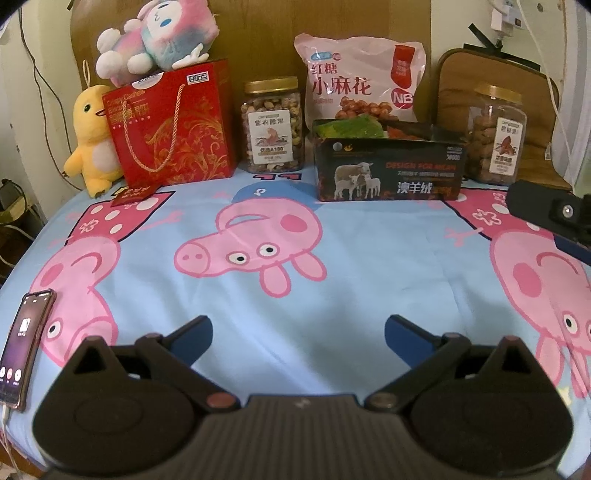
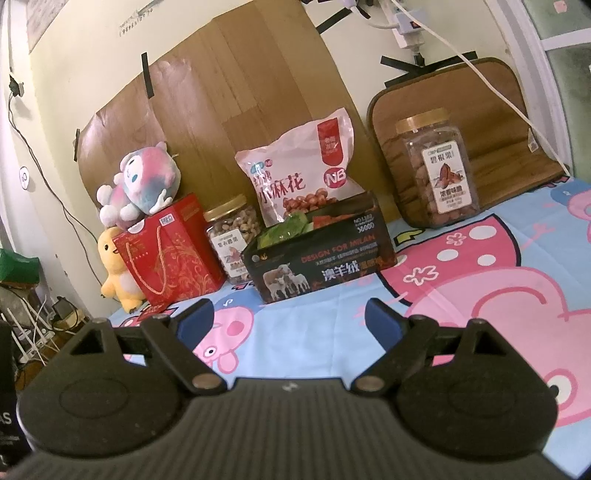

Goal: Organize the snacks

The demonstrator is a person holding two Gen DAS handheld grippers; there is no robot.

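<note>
Well, boxy black carton (image 2: 325,254) (glossy cardboard)

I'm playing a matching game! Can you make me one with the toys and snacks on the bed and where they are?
Things:
1. pink plush
2. yellow duck
3. phone
4. pink snack bag

Places:
a. behind the black box
b. on top of the red gift bag
c. left edge of the bed sheet
d. left of the red gift bag

Pairs: 1-b, 2-d, 3-c, 4-a
</note>
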